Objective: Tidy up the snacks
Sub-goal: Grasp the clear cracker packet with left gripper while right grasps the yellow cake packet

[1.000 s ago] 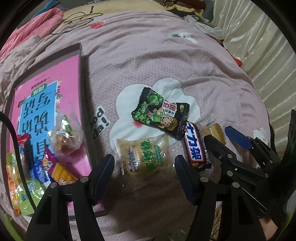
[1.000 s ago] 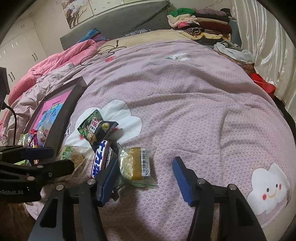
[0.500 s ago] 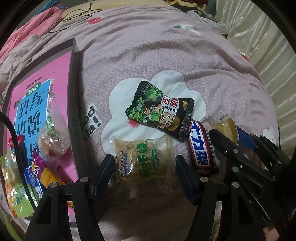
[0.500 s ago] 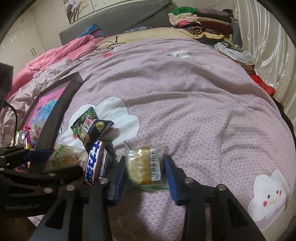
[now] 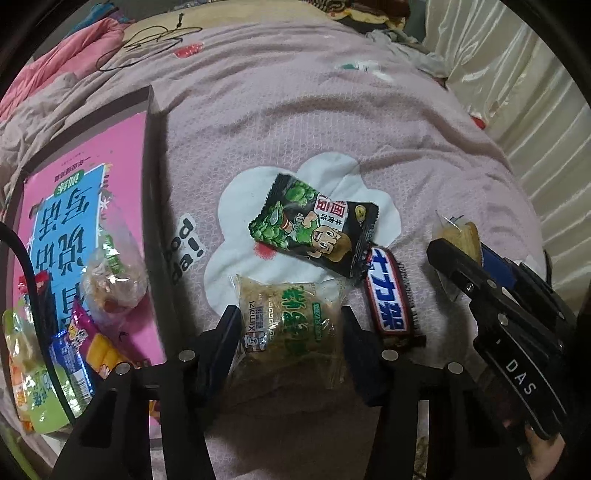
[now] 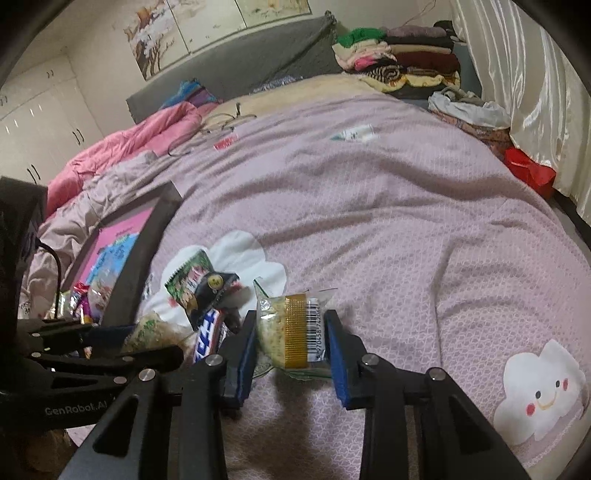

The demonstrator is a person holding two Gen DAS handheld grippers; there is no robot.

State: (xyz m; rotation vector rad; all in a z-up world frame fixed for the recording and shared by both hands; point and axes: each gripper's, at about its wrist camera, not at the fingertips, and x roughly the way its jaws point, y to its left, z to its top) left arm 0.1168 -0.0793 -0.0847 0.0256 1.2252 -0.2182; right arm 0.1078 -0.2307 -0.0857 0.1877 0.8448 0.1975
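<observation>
This is a bedroom in a home. A big bed [image 6: 369,206] fills the room, covered by a purple blanket [image 6: 388,229] with white smiling clouds [image 6: 539,391] on it. A pink quilt [image 6: 122,147] is bunched up along the bed's left edge. A grey headboard [image 6: 236,62] stands at the far end, with a picture [image 6: 192,29] on the wall above it. Folded clothes [image 6: 402,62] are piled at the far right corner. Shiny cream curtains [image 6: 524,74] hang along the right side. White cupboard doors [image 6: 40,122] stand at the left.
</observation>
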